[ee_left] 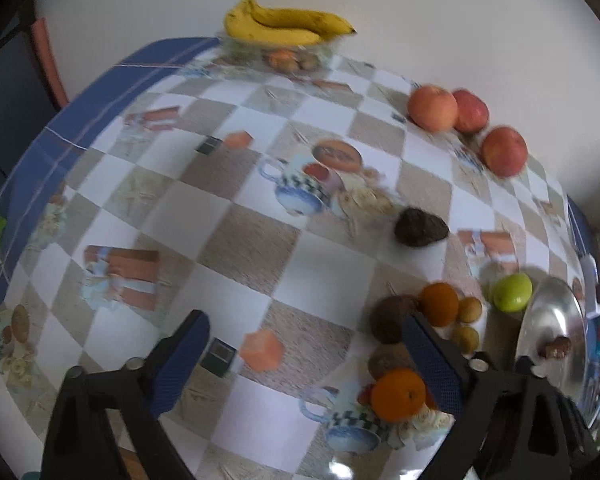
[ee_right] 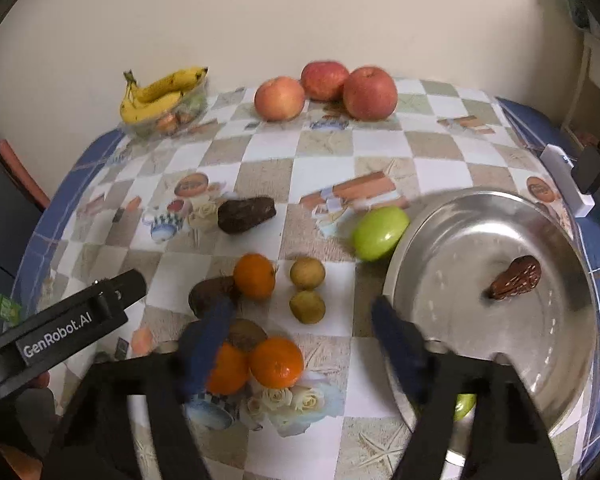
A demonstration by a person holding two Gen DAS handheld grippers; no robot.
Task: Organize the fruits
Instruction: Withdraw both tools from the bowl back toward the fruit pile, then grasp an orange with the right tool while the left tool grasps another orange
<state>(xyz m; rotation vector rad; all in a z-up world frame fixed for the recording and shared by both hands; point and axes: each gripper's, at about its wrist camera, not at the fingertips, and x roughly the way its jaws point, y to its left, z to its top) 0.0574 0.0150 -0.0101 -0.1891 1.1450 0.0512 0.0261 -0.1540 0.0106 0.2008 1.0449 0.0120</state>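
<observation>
Your right tongs [ee_right: 300, 344] stand spread and empty over the oranges [ee_right: 276, 362] by the desk's near edge, left tongs [ee_left: 304, 356] likewise empty, so straddle one orange squarely, clear of the tray [ee_right: 480, 216].

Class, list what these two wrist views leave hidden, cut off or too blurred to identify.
- Right wrist view: green fruit at the metal bowl, mostly hidden behind the right gripper.
- Left wrist view: contents of the clear container under the bananas, blurred.
- Left wrist view: metal bowl cut by the frame edge.
</observation>
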